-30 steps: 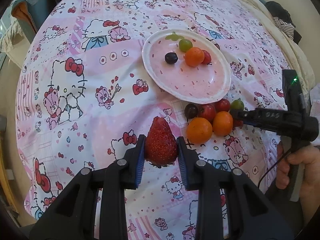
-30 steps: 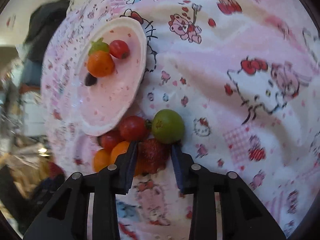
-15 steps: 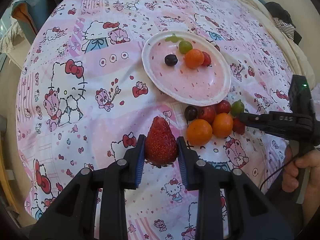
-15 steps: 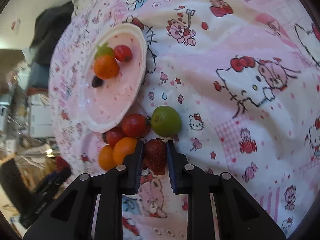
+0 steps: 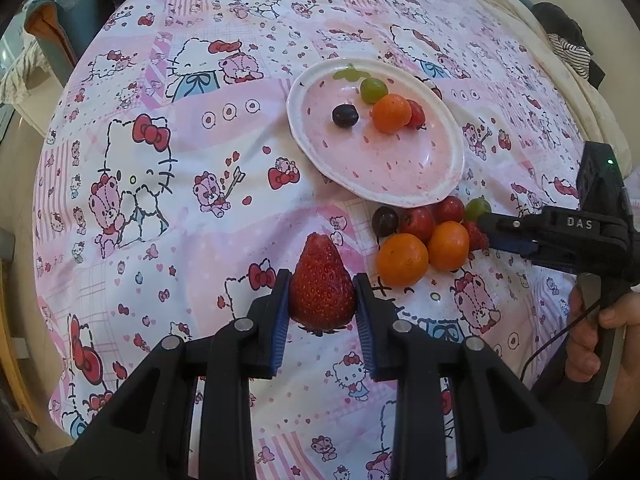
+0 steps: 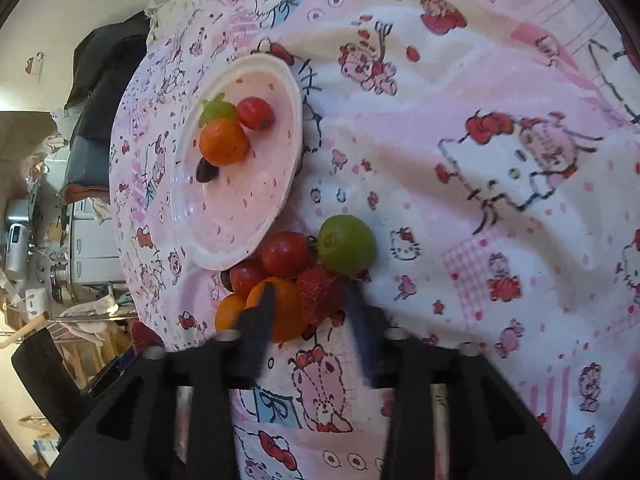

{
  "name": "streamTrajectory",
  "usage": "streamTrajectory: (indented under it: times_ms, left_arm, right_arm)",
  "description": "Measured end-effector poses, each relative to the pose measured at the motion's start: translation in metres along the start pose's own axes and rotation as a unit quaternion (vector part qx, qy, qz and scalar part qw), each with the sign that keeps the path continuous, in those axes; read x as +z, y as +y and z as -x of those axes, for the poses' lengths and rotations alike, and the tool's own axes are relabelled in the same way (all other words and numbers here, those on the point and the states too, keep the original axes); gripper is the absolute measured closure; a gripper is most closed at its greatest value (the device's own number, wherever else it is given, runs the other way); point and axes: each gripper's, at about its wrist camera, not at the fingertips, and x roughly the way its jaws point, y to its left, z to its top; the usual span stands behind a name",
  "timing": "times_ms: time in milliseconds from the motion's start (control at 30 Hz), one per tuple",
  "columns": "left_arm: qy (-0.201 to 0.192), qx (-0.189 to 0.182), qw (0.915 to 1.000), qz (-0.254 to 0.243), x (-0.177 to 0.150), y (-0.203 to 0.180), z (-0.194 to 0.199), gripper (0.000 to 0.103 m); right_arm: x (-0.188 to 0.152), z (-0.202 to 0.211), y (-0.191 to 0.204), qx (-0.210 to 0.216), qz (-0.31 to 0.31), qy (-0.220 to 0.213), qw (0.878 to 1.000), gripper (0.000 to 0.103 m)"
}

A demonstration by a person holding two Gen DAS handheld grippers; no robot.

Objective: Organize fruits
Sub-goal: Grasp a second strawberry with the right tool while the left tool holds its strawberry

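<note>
Upright, strawberry [image 5: 322, 288] tip-up (lengthwise) clamped in left gripper [image 5: 322, 308]; right gripper [image 6: 310, 300] opening.

In the left wrist view the plate [image 5: 448, 184] lies at two o'clock from the strawberry [image 5: 322, 285] and carries four fruits in its far part [image 5: 391, 113]. A fruit cluster [image 5: 424, 236] touches its rim at five o'clock, on the cloth [image 5: 200, 216].

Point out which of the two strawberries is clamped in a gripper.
The large strawberry, pinched between the left gripper pads above the cloth. The small strawberry lies in the fruit pile, between the right gripper opening jaws, unpressed.
</note>
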Motion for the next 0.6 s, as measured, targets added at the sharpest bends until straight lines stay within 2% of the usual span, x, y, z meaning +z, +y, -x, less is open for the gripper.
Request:
streamTrajectory:
  times_ms: [200, 267, 300, 500, 600]
  left_arm:
    - [0.000, -0.002, 1.0000, 0.000, 0.001, -0.001, 0.000, 0.076]
    - [0.001, -0.003, 1.0000, 0.002, 0.001, -0.001, 0.000, 0.077]
    - [0.001, -0.004, 1.0000, 0.002, 0.001, 0.000, -0.001, 0.077]
    - [0.000, -0.011, 0.9999, -0.007, 0.003, -0.008, 0.000, 0.077]
    - [-0.001, -0.014, 0.9998, -0.011, 0.004, -0.012, 0.001, 0.076]
  right_arm:
    - [-0.002, -0.012, 0.017, -0.079, 0.050, -0.011, 0.996, 0.059]
    - [-0.005, -0.013, 0.023, -0.129, 0.084, -0.013, 0.988, 0.060]
    - [-0.007, -0.016, 0.024, -0.138, 0.095, -0.010, 0.986, 0.060]
    - [-0.005, -0.026, 0.028, -0.139, 0.104, -0.004, 0.985, 0.058]
    - [-0.004, -0.029, 0.031, -0.143, 0.113, -0.002, 0.983, 0.066]
